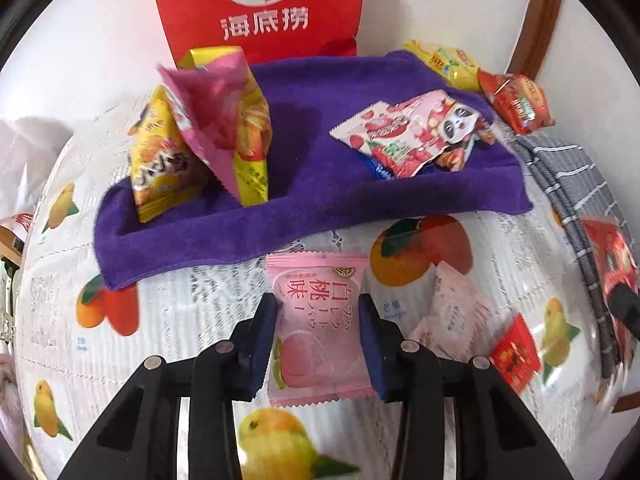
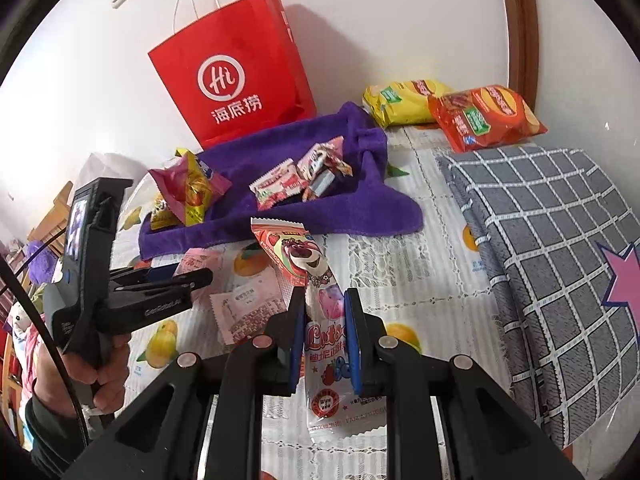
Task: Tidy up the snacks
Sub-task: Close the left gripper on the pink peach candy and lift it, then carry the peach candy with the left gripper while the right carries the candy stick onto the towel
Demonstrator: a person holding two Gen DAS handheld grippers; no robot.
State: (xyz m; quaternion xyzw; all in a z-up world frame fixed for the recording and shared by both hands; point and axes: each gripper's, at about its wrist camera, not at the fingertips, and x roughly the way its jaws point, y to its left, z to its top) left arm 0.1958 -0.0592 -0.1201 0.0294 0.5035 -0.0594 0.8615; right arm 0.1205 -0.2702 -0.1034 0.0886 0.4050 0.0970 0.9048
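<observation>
Between the blue pads of the left gripper (image 1: 320, 340) sits a pink peach-flavour packet (image 1: 318, 328); the jaws are closed on its two long edges, and the packet looks slightly lifted from the fruit-print tablecloth (image 1: 100, 360). The right gripper (image 2: 325, 340) is also clamped, on a long strawberry-bear wrapper (image 2: 308, 280) that stands up between its pads.

From the left gripper, the purple towel (image 1: 320, 208) lies at 12 o'clock, quite near, with a pile of small snacks (image 1: 412, 136) on it towards 1 o'clock and tall yellow and pink bags (image 1: 200, 136) towards 11 o'clock. The red paper bag (image 1: 260, 8) stands behind.

To do this step well, the packet should probably travel flat and low to the towel, and be released only over a free purple area. The film is smooth, glossy and puffy, with serrated ends, so a grip on the edges can slip. The towel is soft and fluffy; a grey checked cloth (image 1: 580, 184) lies at 2 o'clock.
</observation>
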